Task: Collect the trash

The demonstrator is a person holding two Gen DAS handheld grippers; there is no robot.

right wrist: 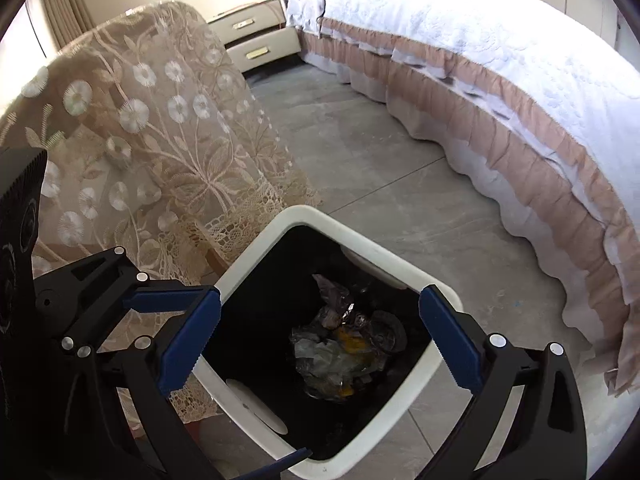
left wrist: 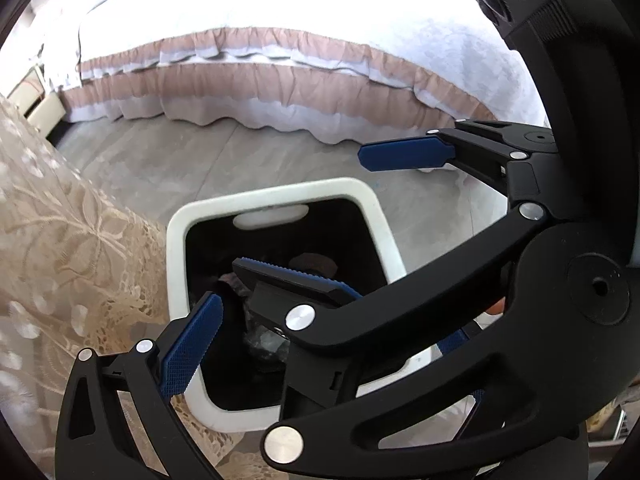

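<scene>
Right claw is standing spread wide, nothing between its blue pads, hanging straight over the mouth of the trash bin. Left claw is also spread wide and empty; from the right wrist view one of its fingers is sitting just left of the right claw's left finger, and its other fingertip is poking in at the bin's near rim. In the left wrist view the left claw is pointing down at the same bin, with the right claw crossing in front of it from the right, one pad out over the floor past the bin, the other over the opening. Trash is lying at the bottom of the black-lined bin, directly below the right claw: crumpled clear and silvery wrappers with some yellow-orange bits. Left of both claws, a lace cloth with embroidered flowers is draping down, its hem just beside the bin's left rim. Grey tiled floor is running beyond the bin. Farther out to the right, a bed with a white cover and pink-and-white ruffled skirt is curving round; a cream nightstand is sitting at the far end, beyond the cloth.
</scene>
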